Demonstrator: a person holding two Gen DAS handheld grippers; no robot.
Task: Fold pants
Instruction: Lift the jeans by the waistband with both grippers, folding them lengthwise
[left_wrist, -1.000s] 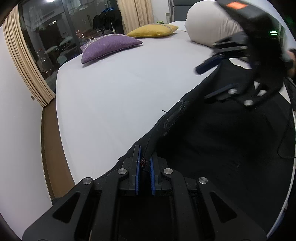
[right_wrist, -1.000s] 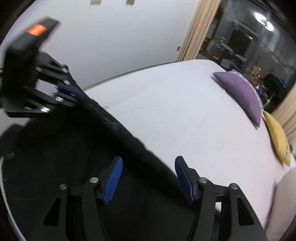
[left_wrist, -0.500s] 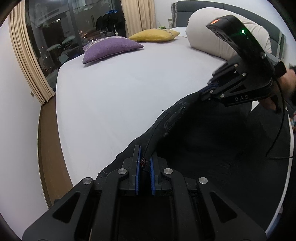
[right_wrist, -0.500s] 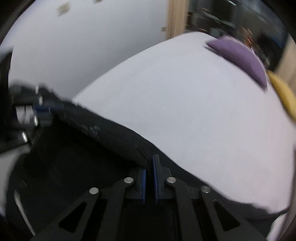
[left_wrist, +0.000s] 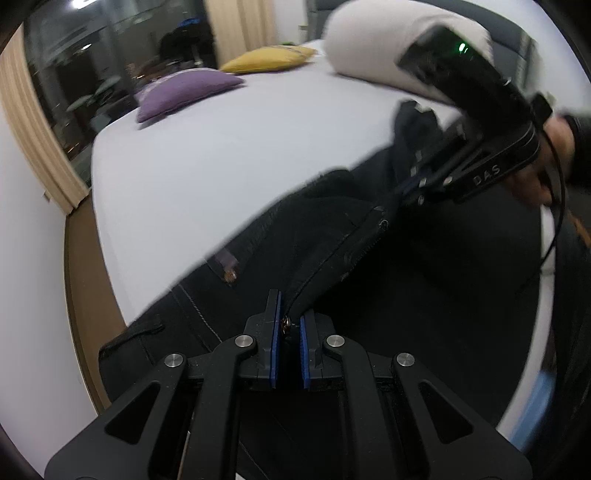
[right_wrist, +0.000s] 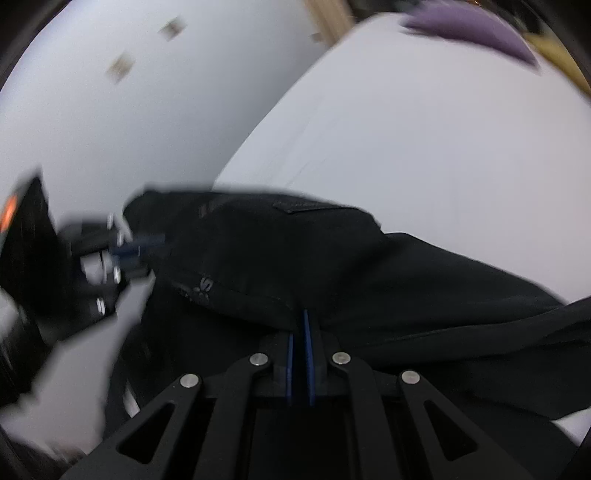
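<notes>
A white bed (left_wrist: 229, 162) fills most of both views, with black pants (left_wrist: 424, 280) spread across its near side and partly lifted off the sheet. At the head of the bed lies a large white pillow (left_wrist: 373, 44). Near the window side sit a purple cushion (left_wrist: 181, 92) and, beyond it, a yellow cushion (left_wrist: 269, 59). The left gripper (left_wrist: 287, 332) has its blue-padded fingers (left_wrist: 274, 332) clenched on an edge of the pants. The right gripper (right_wrist: 300, 343) is likewise clamped on a fold of the black cloth, its fingers (right_wrist: 307, 343) pressed close together, though this view is blurred.
</notes>
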